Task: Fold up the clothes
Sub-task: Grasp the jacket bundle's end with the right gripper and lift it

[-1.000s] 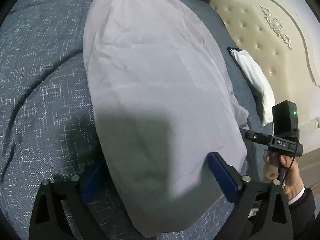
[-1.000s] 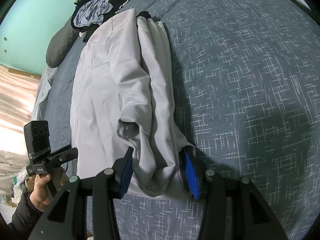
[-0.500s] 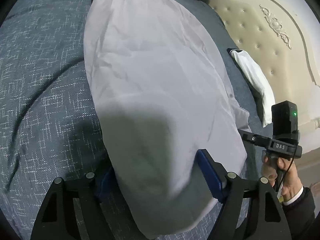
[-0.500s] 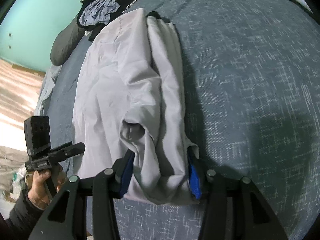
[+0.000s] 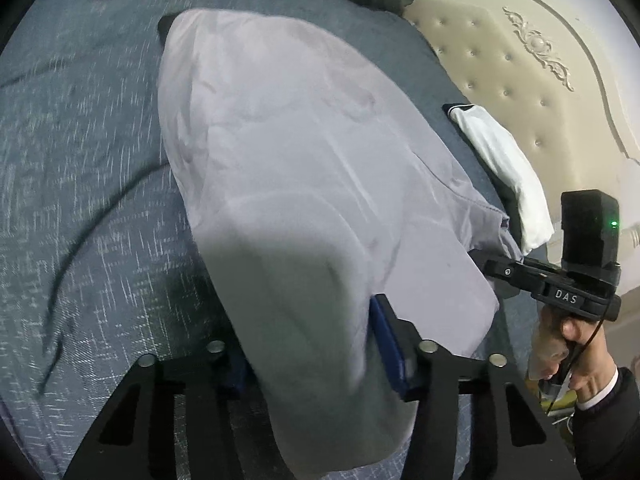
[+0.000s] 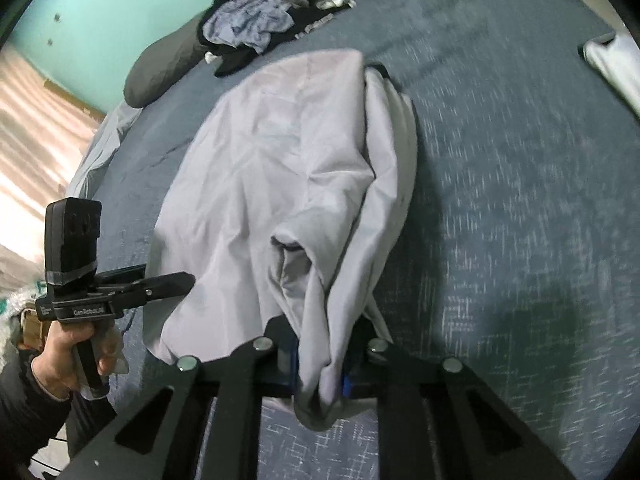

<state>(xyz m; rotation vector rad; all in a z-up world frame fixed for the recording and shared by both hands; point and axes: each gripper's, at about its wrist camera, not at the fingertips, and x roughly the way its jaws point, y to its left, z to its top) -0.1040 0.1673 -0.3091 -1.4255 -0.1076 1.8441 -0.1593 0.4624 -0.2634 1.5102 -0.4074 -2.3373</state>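
A pale grey garment [image 5: 288,152] lies lengthwise on the blue bedspread [image 5: 80,168]. Its near end runs between the blue pads of my left gripper [image 5: 312,360], whose jaws are closing and press the bunched cloth from both sides. In the right wrist view the same garment [image 6: 280,160] has its right side folded over. My right gripper [image 6: 320,372] has its jaws closing tight on that gathered fold, and a tuft hangs below the pads. Each gripper shows in the other's view: the right gripper [image 5: 492,268] at the garment's right edge, the left gripper [image 6: 176,280] at its left corner.
A heap of dark and blue clothes [image 6: 256,36] and a dark pillow [image 6: 160,76] lie at the bed's far end. A folded white garment [image 5: 504,160] rests by the cream tufted headboard [image 5: 520,60]. Bare bedspread [image 6: 520,200] stretches to the garment's right.
Both pairs of jaws have narrowed onto the cloth, the right pair sharply. Both grippers have risen, and the garment's near end has lifted off the bed and bunched.
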